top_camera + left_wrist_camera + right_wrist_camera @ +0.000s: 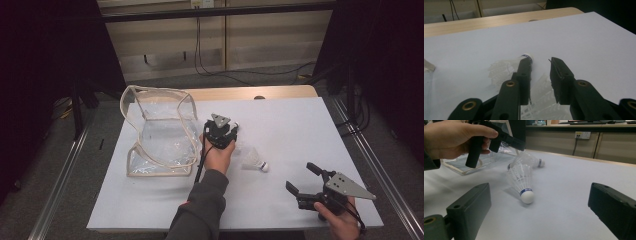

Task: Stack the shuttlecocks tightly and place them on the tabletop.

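In the left gripper view, the left gripper (540, 66) has its jaws apart over the feathers of a shuttlecock (541, 100), unclamped; a second shuttlecock (506, 67) lies just beyond. The right gripper view shows the right gripper (541, 202) gaping wide, a third shuttlecock (522, 183) lying ahead.
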